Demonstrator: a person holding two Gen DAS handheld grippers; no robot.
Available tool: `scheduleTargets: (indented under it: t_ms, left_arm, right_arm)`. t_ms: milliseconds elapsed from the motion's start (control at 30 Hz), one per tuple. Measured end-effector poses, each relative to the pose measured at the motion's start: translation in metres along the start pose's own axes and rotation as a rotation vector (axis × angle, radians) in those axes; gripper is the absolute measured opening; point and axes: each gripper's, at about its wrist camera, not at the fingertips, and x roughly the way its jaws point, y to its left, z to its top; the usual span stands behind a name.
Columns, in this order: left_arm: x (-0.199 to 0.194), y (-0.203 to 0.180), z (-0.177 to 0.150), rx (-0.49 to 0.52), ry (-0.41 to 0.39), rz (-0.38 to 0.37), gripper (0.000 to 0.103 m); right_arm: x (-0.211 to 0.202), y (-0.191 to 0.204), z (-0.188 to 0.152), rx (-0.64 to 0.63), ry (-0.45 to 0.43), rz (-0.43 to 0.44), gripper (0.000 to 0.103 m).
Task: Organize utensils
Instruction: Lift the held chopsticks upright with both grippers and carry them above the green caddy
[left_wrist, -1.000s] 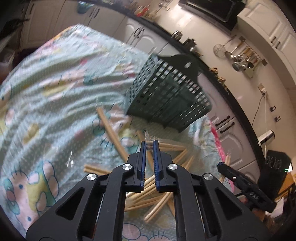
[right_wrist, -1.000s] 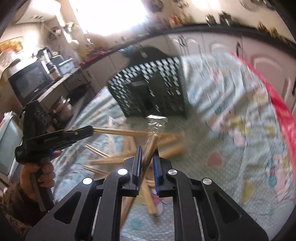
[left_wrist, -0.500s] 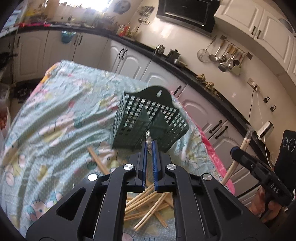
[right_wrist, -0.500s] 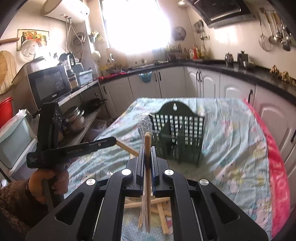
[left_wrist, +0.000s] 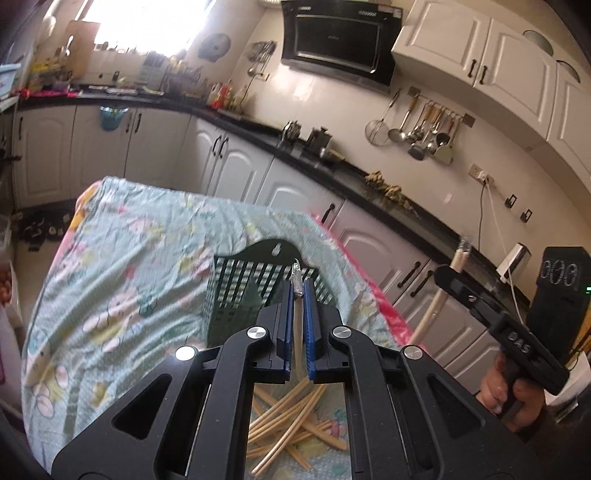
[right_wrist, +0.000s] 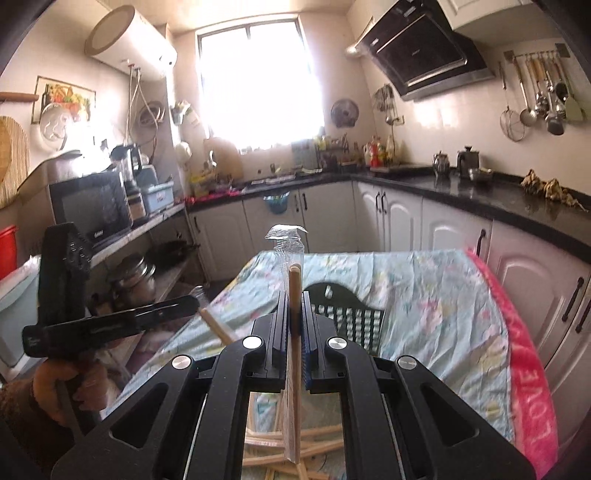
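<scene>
My left gripper (left_wrist: 299, 292) is shut on a plastic-wrapped chopstick (left_wrist: 298, 332), held well above the table. Just beyond it stands the dark green slotted utensil basket (left_wrist: 240, 291). Loose wooden chopsticks (left_wrist: 291, 417) lie in a pile on the cloth below the jaws. In the right wrist view my right gripper (right_wrist: 294, 300) is shut on another wrapped wooden chopstick (right_wrist: 294, 387) that sticks up past its fingertips. The basket (right_wrist: 351, 317) is ahead of it and the pile (right_wrist: 314, 448) below. Each gripper also appears in the other's view, gripping its stick: the right gripper (left_wrist: 452, 275), the left gripper (right_wrist: 186, 306).
A table under a teal cartoon cloth (left_wrist: 122, 266) with a pink border (right_wrist: 528, 376) carries everything. White cabinets and a black counter (right_wrist: 480, 188) run behind and to the right. A microwave (right_wrist: 92, 212) stands on shelves to the left. A person's hands (right_wrist: 62, 376) grip both handles.
Both grippers have risen from the chopstick pile, each carrying one wrapped chopstick. The views have swung up from the cloth to the kitchen, and the basket now sits lower in frame.
</scene>
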Motion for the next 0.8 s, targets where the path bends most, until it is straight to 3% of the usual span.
scheduleTargets:
  t_ms: [400, 800]
  left_arm:
    - [-0.032, -0.02, 0.06, 0.041, -0.153, 0.004, 0.002]
    - [-0.036, -0.009, 0.102, 0.045, -0.241, 0.088, 0.003]
  right_arm:
    - [0.008, -0.008, 0.04, -0.037, -0.099, -0.049, 0.006]
    - [0.04, -0.019, 0.073, -0.079, -0.156, -0.112, 0.006]
